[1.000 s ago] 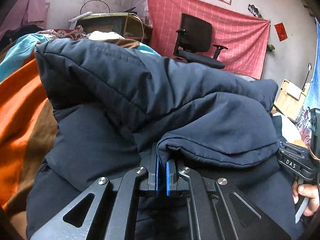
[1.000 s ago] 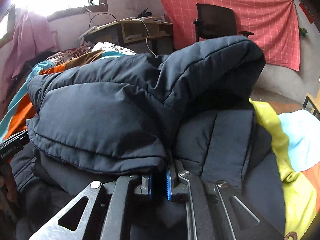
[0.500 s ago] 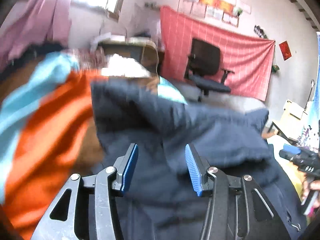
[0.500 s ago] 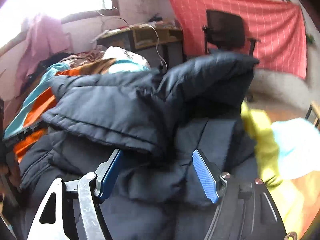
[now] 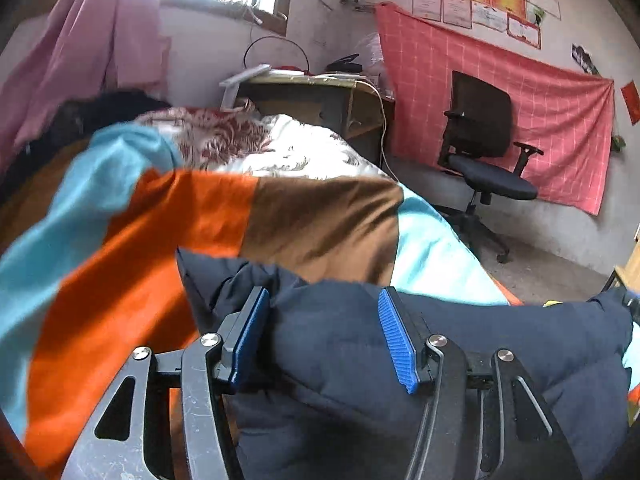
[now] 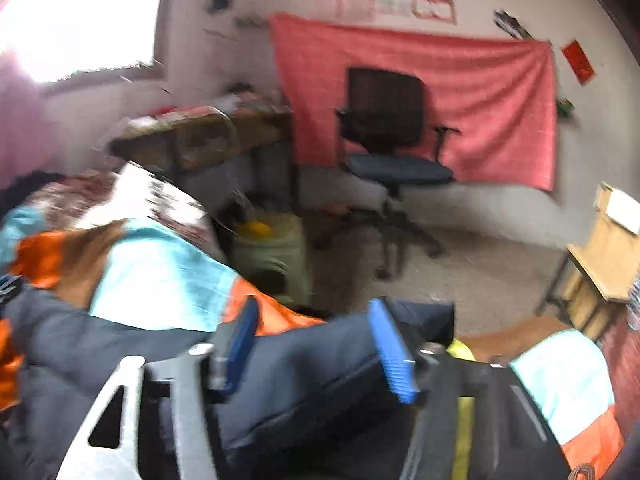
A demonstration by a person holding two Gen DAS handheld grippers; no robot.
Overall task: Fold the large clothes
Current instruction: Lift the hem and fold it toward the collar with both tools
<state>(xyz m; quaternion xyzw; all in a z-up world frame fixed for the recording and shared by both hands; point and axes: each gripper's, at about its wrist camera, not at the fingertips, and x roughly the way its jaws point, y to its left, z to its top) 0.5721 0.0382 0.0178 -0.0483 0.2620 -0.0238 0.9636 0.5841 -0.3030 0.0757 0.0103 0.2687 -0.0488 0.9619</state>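
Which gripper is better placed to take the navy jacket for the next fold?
Probably right: right gripper jaws just closing with navy jacket between; left gripper just opening, jacket between too.

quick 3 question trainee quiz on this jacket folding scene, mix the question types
1. True or false: the left tool is clamped shut on the navy jacket.
2. Multiple choice: what stands in front of the red cloth on the far wall? A) an office chair B) a ladder C) a bicycle
3. Fill the blank: the jacket lies on a patchwork blanket of orange, brown and ____ panels.

Key:
1. False. Its blue pads stand apart, with jacket fabric bulging between them; its jaws have just been opening. The right tool also shows its pads apart over the jacket, after just closing somewhat.
2. A, the black office chair.
3. Light blue.
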